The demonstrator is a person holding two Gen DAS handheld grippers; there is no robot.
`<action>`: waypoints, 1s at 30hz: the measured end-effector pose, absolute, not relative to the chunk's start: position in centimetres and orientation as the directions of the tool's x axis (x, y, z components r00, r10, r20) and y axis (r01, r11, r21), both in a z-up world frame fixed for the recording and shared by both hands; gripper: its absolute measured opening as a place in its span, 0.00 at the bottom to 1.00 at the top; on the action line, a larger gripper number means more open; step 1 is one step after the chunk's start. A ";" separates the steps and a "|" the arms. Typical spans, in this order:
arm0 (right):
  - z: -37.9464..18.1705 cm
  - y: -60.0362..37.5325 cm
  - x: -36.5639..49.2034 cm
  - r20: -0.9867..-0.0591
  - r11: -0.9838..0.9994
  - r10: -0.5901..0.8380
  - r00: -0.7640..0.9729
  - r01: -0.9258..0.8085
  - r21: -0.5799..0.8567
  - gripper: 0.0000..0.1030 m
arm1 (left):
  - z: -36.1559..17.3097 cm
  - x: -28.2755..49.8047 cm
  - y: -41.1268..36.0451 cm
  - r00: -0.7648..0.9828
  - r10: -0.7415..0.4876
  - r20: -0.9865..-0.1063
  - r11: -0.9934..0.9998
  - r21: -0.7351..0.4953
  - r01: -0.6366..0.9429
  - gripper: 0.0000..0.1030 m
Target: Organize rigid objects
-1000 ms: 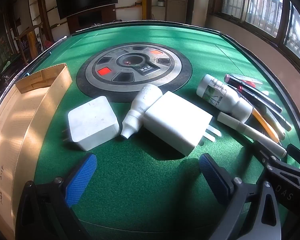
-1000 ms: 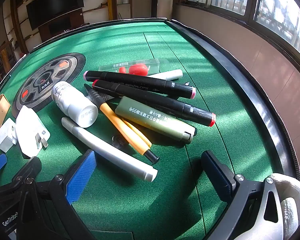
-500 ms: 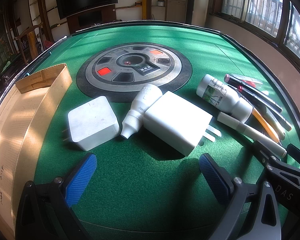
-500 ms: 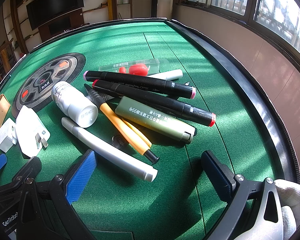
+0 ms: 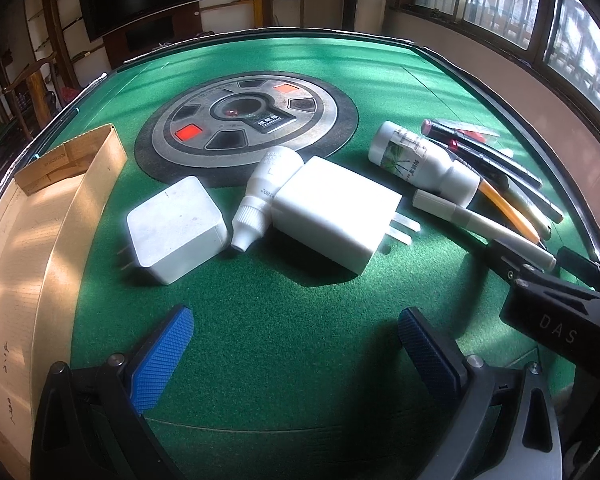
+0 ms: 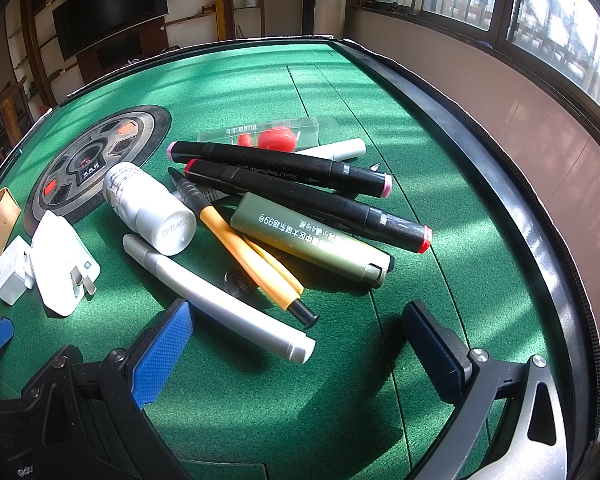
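Observation:
On the green table lie a small white charger cube (image 5: 176, 228), a white dropper bottle (image 5: 266, 192), a larger white plug adapter (image 5: 336, 216) and a white pill bottle (image 5: 424, 164). My left gripper (image 5: 296, 352) is open and empty, just in front of them. In the right wrist view a pile holds the pill bottle (image 6: 148, 204), a grey-white marker (image 6: 220, 300), an orange pen (image 6: 252, 256), an olive tube (image 6: 312, 240), two black markers (image 6: 280, 164) and a clear pack with red pieces (image 6: 268, 136). My right gripper (image 6: 296, 352) is open and empty, in front of the pile.
An open cardboard box (image 5: 32, 240) stands at the table's left edge. A round grey and black panel (image 5: 248, 120) sits at the table's centre. The raised black rim (image 6: 500, 200) runs along the right side. The right gripper's body (image 5: 560, 312) shows in the left view.

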State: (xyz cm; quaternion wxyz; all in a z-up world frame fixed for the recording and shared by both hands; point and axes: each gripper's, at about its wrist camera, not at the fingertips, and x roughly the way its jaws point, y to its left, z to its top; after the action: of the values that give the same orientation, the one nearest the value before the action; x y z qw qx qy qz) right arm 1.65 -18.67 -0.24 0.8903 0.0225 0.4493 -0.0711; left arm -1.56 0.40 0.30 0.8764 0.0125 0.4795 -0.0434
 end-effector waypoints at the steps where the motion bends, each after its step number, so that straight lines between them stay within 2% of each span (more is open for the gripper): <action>1: -0.2 -18.6 1.6 -0.803 0.990 -0.103 0.586 0.143 -0.022 1.00 | 0.3 -1.6 0.4 0.535 -0.064 -0.842 0.996 -0.018 0.092 0.99; 6: -0.2 -18.9 1.0 -0.826 0.999 -0.018 0.563 0.049 0.012 1.00 | 0.3 -1.6 0.2 0.539 -0.057 -0.841 0.996 -0.011 0.090 0.99; 8: -0.1 -19.1 0.8 -0.845 0.999 -0.046 0.533 0.039 -0.030 1.00 | 0.3 -1.5 0.1 0.542 -0.057 -0.839 0.996 -0.011 0.088 0.99; 18: 0.7 -20.0 -0.2 -0.874 0.999 -0.031 0.485 -0.012 -0.042 0.98 | 0.3 -1.0 0.2 0.542 -0.061 -0.838 0.995 -0.009 0.098 0.99; 21: 4.9 -22.7 -3.1 -0.789 1.000 -0.025 0.614 0.026 -0.012 0.95 | 0.3 -1.0 0.2 0.544 -0.062 -0.837 0.995 -0.011 0.095 0.99; 23: 8.8 -24.8 -5.2 -0.651 0.996 0.011 0.759 0.047 0.072 0.96 | 0.3 -1.0 0.2 0.544 -0.063 -0.837 0.995 -0.014 0.095 0.99; 24: 10.2 -25.8 -6.0 -0.558 0.987 0.066 0.827 0.027 0.156 1.00 | 0.3 -1.0 0.2 0.543 -0.064 -0.837 0.995 -0.014 0.097 0.99; 25: 10.9 -26.7 -6.4 -0.470 0.971 0.127 0.874 -0.012 0.239 1.00 | 0.4 -1.2 0.3 0.540 -0.068 -0.839 0.995 -0.017 0.099 0.99; 26: 11.0 -27.0 -5.5 -0.457 0.965 0.136 0.879 -0.013 0.262 1.00 | 0.7 -1.5 0.6 0.540 -0.086 -0.837 0.994 -0.036 0.102 0.97; 28: 10.2 -26.4 -2.2 -0.535 0.978 0.039 0.844 0.076 0.192 1.00 | 2.0 -2.5 1.4 0.563 -0.136 -0.815 0.990 -0.088 0.112 0.95; 30: 8.5 -25.6 0.4 -0.529 0.982 -0.017 0.848 0.113 0.150 1.00 | 4.0 -3.4 2.6 0.608 -0.128 -0.784 0.992 -0.086 0.097 0.95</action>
State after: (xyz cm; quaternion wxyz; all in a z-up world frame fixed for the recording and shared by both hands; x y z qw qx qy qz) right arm 0.42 -25.64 8.48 0.9573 0.0882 0.2734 -0.0339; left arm -3.37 2.58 3.95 0.8964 -0.0173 0.4385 -0.0627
